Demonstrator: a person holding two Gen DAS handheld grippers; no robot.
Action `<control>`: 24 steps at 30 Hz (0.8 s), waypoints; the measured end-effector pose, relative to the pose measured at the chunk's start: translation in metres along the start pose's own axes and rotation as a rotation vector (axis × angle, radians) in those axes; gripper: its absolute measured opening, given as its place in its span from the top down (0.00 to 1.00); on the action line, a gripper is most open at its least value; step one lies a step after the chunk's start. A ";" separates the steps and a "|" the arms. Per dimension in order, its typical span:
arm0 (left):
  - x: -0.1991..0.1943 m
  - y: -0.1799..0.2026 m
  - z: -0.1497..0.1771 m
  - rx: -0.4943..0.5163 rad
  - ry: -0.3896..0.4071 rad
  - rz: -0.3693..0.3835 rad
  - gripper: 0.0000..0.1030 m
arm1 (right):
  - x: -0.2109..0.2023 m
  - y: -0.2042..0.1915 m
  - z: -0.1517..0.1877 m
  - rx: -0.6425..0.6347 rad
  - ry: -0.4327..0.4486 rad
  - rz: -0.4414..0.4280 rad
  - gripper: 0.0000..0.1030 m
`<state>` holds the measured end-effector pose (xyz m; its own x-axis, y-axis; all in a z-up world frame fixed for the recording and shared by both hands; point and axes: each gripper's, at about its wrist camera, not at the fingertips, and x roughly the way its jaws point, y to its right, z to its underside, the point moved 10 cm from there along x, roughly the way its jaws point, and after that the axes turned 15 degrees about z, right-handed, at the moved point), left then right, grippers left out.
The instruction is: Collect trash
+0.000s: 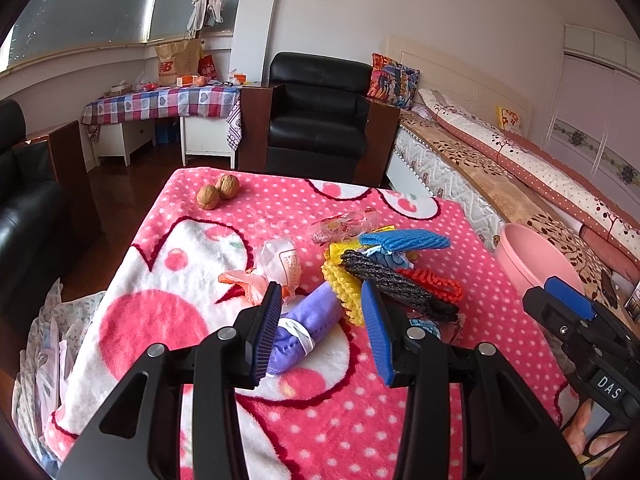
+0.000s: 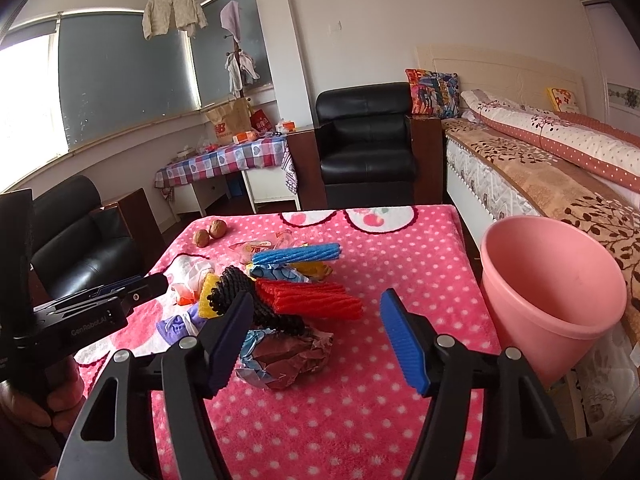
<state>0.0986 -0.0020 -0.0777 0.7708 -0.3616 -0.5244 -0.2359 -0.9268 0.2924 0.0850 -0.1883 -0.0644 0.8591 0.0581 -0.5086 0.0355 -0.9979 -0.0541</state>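
Two grippers hang over the pink dotted blanket (image 1: 420, 216), each facing a piece of the litter heaped at its middle. On the left, the left gripper (image 1: 324, 320) stands fairly wide, and the purple cloth roll (image 1: 308, 320) lies between its fingers, long axis slanting up and to the right; whether either pad touches it I cannot tell, and nothing is gripped. Past it sit the yellow, black, red and blue foam nets (image 2: 304, 292), stacked crosswise. Further right, the right gripper (image 2: 316, 334) is open wide with the crumpled brown wrapper (image 2: 288, 354) just ahead of its left finger, off centre, apart from the right pad. That hand is nearer the pink bin (image 2: 552, 292), which stands at the blanket's right edge, so the wrapper probably goes first; centring the fingers looks necessary.
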 end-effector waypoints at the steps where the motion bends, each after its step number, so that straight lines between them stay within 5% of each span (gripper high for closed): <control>1: 0.000 -0.001 0.000 -0.004 0.000 -0.002 0.59 | 0.000 -0.001 0.000 0.000 -0.001 -0.001 0.36; 24: -0.003 -0.001 -0.003 -0.005 0.005 -0.015 0.59 | -0.001 -0.003 0.000 -0.002 0.005 -0.007 0.37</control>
<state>0.0983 0.0005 -0.0741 0.7770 -0.3471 -0.5251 -0.2210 -0.9316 0.2888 0.0844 -0.1851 -0.0636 0.8615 0.0647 -0.5036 0.0421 -0.9975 -0.0561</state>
